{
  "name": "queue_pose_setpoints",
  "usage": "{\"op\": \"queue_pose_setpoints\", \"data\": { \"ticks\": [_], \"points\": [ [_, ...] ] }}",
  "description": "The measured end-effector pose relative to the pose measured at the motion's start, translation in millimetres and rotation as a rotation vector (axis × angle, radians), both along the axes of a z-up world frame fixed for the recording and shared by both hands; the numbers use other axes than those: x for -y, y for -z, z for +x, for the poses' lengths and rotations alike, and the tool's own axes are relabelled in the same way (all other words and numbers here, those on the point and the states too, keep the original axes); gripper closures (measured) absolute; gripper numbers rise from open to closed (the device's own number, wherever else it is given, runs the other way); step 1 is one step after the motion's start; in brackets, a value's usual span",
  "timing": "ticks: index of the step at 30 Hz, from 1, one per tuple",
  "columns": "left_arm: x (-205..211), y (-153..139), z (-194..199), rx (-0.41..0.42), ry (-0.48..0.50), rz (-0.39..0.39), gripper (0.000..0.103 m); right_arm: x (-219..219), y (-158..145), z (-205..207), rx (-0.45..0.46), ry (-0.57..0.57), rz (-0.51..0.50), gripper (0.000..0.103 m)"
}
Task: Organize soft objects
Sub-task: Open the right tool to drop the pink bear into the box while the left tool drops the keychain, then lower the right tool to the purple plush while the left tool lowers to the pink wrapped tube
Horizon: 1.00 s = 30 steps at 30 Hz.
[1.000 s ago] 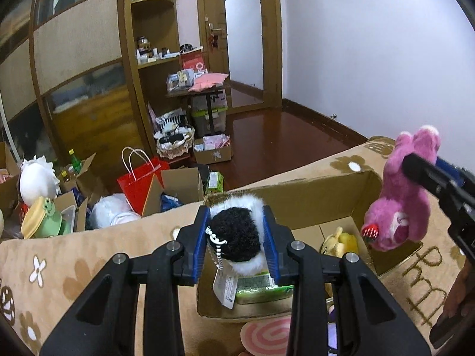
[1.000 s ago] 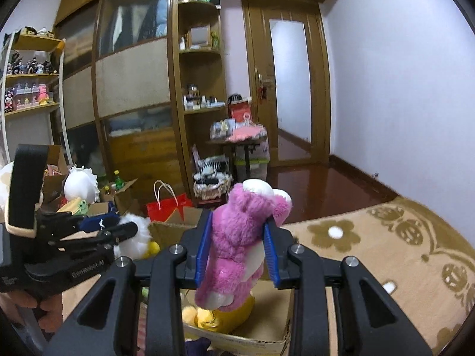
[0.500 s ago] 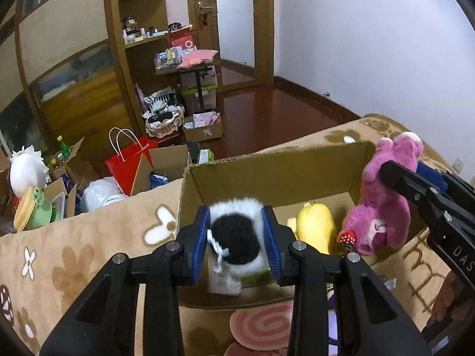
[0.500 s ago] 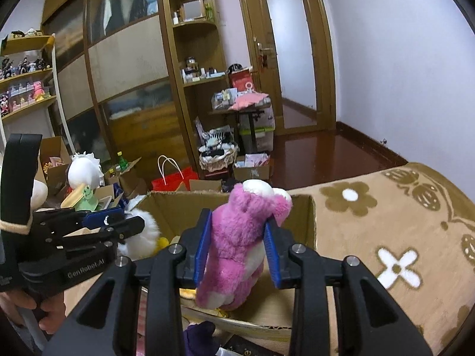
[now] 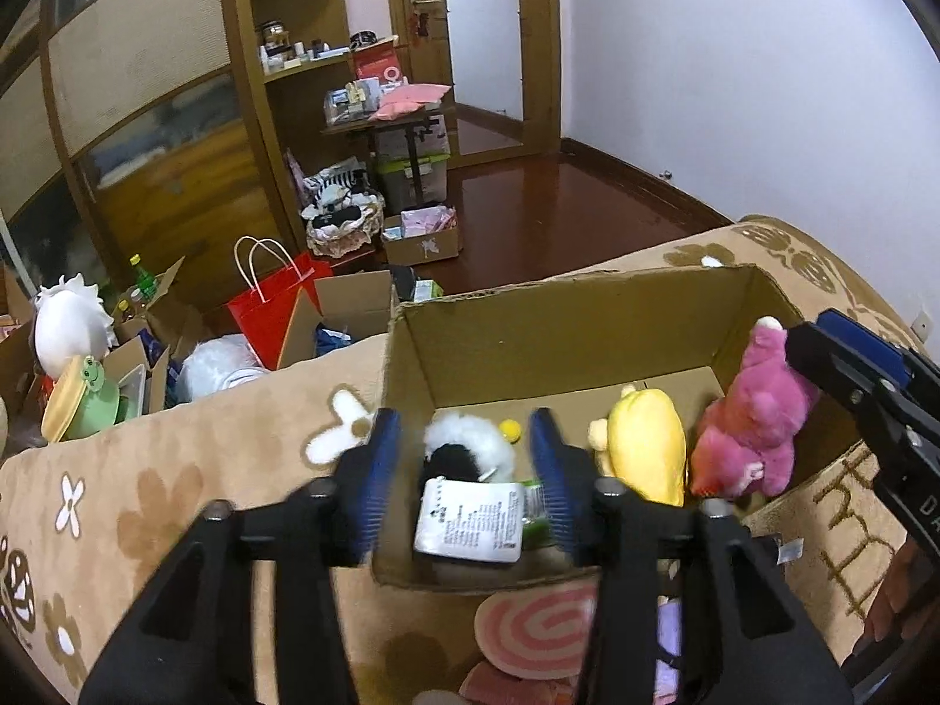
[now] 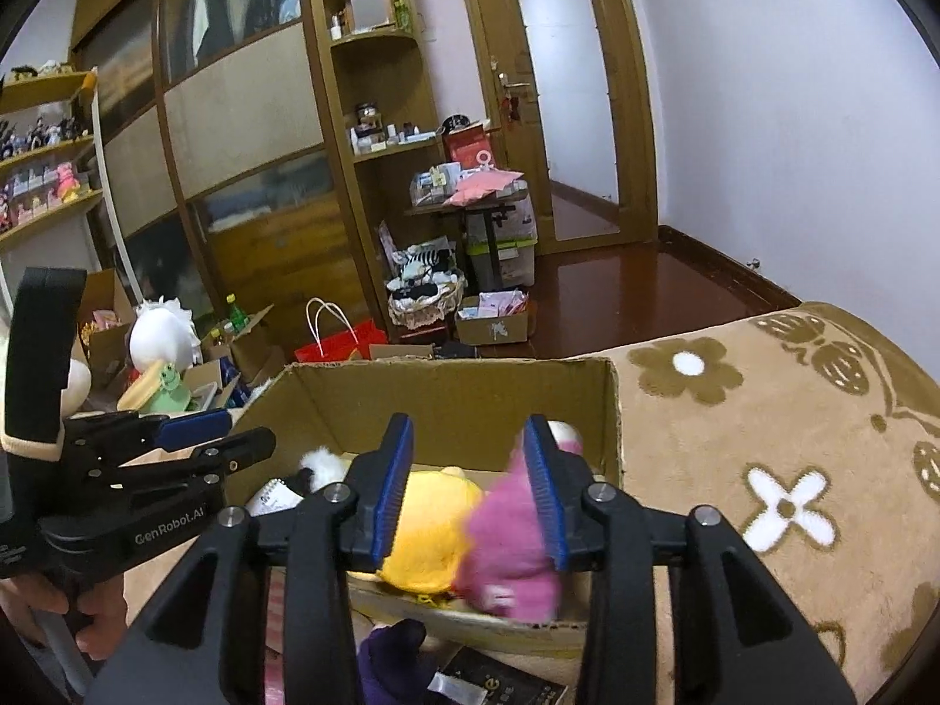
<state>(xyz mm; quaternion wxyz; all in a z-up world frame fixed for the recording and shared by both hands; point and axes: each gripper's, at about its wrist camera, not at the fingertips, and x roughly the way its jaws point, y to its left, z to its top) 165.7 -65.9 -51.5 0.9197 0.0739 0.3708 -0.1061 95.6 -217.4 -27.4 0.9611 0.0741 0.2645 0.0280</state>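
Inside: fluffy pink plush (image 5: 755, 420), corrugated cardboard box (image 5: 564, 323)

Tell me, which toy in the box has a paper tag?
The black-and-white plush, at the left end of the cardboard box. The yellow plush and pink plush show none.

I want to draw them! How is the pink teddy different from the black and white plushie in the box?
The pink teddy bear is one colour; the black-and-white plush is two. The bear slumps at the cardboard box's right end; the plush lies at its left. Only the plush shows a white paper tag. Both are fluffy toys in the same box.
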Motion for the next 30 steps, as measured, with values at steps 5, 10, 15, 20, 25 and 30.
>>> {"op": "queue_pose_setpoints", "data": {
  "ticks": [5,10,15,20,25,30],
  "points": [
    [-7.7,-7.1,-10.2,0.001,-0.01,-0.023,0.028,1.5,-6.4,-10.7,0.0,-0.003,0.033,0.049],
    [-15.7,-12.6,-20.9,0.012,-0.049,-0.039,0.012,2.6,-13.7,-22.8,0.008,0.009,0.043,0.027],
    [-19.3,-21.3,-33.2,0.036,-0.084,0.014,0.003,4.8,-15.8,-35.5,-0.011,0.025,0.045,0.0],
    [-21.8,-23.9,-43.6,0.004,-0.074,0.021,0.003,4.9,-19.9,-44.5,-0.02,0.04,0.037,0.0],
    [-29.7,-22.1,-56.7,-0.027,-0.08,0.004,0.002,2.5,-20.5,-56.5,-0.034,0.043,0.049,0.0],
    [-34.1,-12.5,-66.1,-0.078,-0.087,0.007,0.002,0.3,-10.5,-60.2,-0.095,0.046,0.071,0.0]
  ]
}}
